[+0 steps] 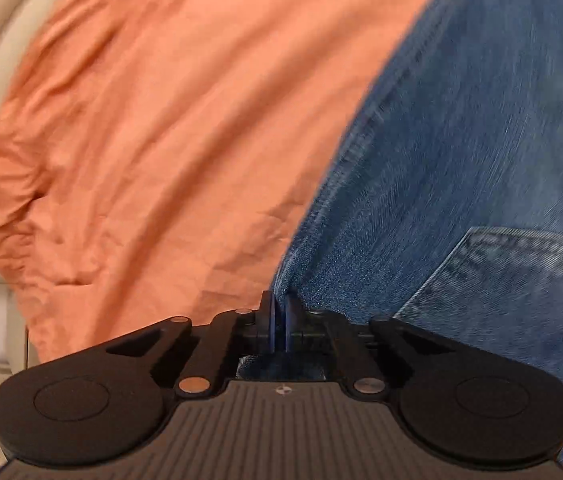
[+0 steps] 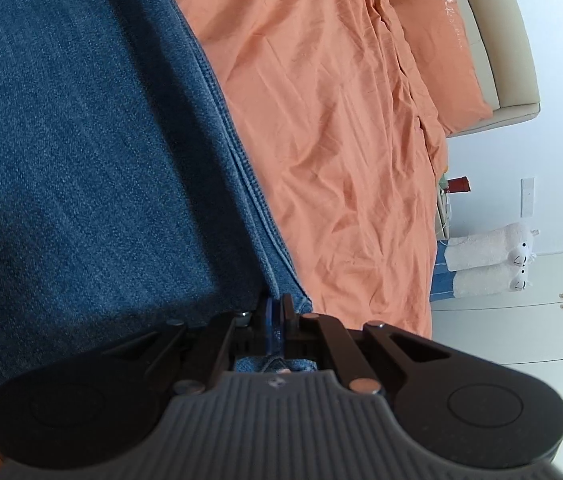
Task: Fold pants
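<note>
Jaws on both grippers are clenched on denim. Left gripper [image 1: 280,322]: blue pads pinched together w/ the edge of the jeans [image 1: 461,140] caught between them, fabric running up and away to the right in that view; a back pocket [image 1: 521,292] sits just right of the jaws, so this grip is near the waist/seat end. Right gripper [image 2: 277,322]: jaws likewise shut on a seamed edge of the jeans, w/ denim also showing under the linkage behind the pads. In the right wrist view the cloth spreads left and up from the jaws, and the stitched side seam [image 2: 237,152] runs straight away from them.

Key relation: each gripper holds an outer edge, w/ the body of the jeans lying between them: to the right of the left jaws, to the left of the right jaws. Long axis looks to run forward, away from both cams. Neither hand is clearly nearer the far end; can't tell where the hems lie, out of view.

Jeans lie on a bed w/ an orange sheet [image 1: 161,140], wrinkled. Orange pillow [image 2: 437,48] at the cream headboard [image 2: 493,40]. White plush toys [image 2: 489,264] by the far wall.

Likely next: lift and carry both held edges together to make the fold; slack between grips could bunch.
</note>
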Demonstrator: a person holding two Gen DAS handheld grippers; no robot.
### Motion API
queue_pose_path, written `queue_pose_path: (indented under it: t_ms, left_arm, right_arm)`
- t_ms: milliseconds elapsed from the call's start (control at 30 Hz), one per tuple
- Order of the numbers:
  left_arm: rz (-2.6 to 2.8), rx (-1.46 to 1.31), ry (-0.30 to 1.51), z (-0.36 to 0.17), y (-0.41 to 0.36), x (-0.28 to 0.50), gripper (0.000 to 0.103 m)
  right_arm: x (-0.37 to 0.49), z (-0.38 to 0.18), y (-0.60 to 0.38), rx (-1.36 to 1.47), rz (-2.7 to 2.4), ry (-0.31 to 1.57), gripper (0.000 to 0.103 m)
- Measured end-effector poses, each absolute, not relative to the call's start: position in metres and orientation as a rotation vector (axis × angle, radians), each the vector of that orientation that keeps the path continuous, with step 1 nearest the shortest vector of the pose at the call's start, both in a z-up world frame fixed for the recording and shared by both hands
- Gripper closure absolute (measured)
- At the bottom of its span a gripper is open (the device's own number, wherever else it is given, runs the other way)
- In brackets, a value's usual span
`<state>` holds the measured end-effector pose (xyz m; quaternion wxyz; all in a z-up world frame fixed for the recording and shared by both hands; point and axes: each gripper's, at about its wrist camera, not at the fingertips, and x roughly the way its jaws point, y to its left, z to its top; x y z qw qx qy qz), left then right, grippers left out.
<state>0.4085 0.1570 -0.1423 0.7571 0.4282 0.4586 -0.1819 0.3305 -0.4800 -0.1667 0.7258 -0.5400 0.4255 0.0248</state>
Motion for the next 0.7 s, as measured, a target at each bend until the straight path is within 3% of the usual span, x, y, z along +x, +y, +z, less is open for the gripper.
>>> queue_pose_path:
  t_ms: [333, 467, 633, 700]
  left_arm:
    - [-0.350, 0.764, 0.884, -0.056, 0.184, 0.317, 0.103]
    - [-0.229, 0.763, 0.936, -0.067, 0.191, 0.346, 0.103]
    - [-0.236, 0.786, 0.925, -0.085, 0.175, 0.370, 0.103]
    - [-0.286, 0.834, 0.936, -0.092, 0.162, 0.375, 0.093]
  right_arm:
    - [0.277, -0.107, -0.496, -1.100, 0.039, 0.864, 0.103]
    - [0.281, -0.098, -0.500, -1.041, 0.022, 0.876, 0.103]
    - [0.324, -0.130, -0.488, -1.058, 0.005, 0.921, 0.103]
    - [0.340, -0.137, -0.487, -1.063, 0.005, 0.933, 0.103]
